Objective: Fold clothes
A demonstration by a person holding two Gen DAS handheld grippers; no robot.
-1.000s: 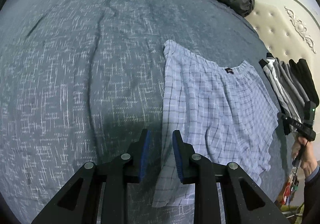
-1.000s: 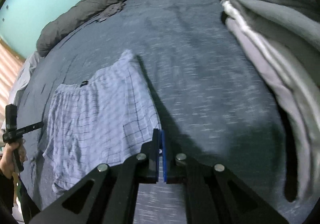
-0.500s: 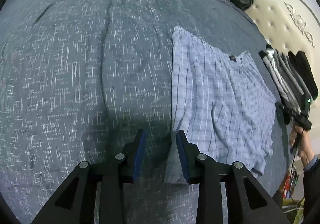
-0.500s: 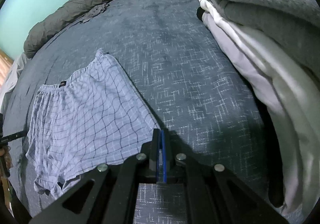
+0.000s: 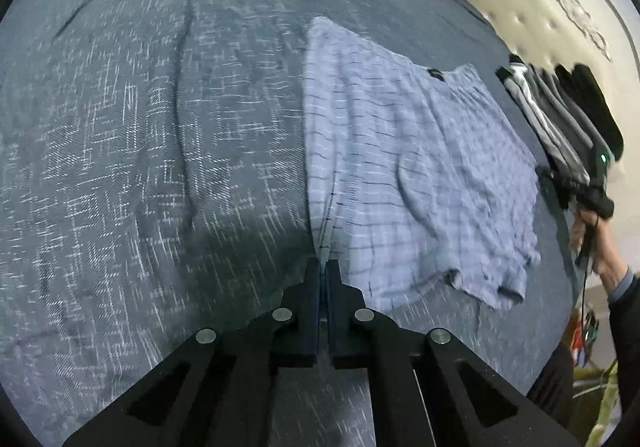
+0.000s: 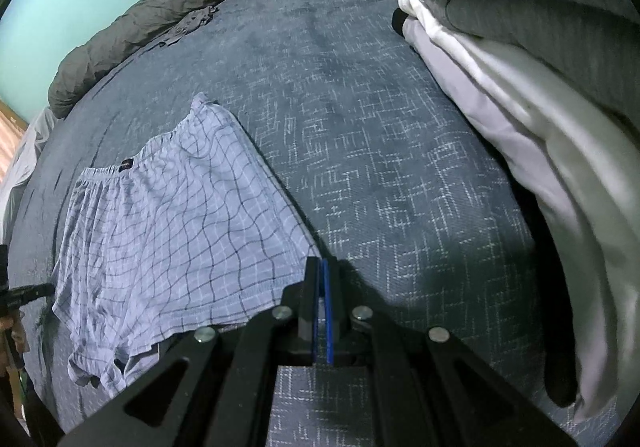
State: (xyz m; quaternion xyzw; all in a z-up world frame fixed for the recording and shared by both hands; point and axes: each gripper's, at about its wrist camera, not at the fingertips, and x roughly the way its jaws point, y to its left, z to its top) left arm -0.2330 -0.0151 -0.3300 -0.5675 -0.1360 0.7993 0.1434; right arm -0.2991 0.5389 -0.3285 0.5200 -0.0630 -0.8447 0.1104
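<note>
Checked pale-blue cotton shorts (image 5: 400,167) on woven grey bedspread (image 5: 140,147), left gripper (image 5: 323,267) fingers just pinched on hem, right gripper (image 6: 322,267) fingers clamping corner.

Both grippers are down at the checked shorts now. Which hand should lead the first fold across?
Probably either, since each pinches a corner. The left gripper has just closed on the checked shorts at their side edge; the right gripper is shut on the hem corner. I'd lead left: open bedspread lies beside it.

No text, brand or number can be read anywhere; the small dark label (image 6: 126,166) on the waistband of the checked boxer shorts (image 6: 176,223) is too small and blurred to make out any lettering
</note>
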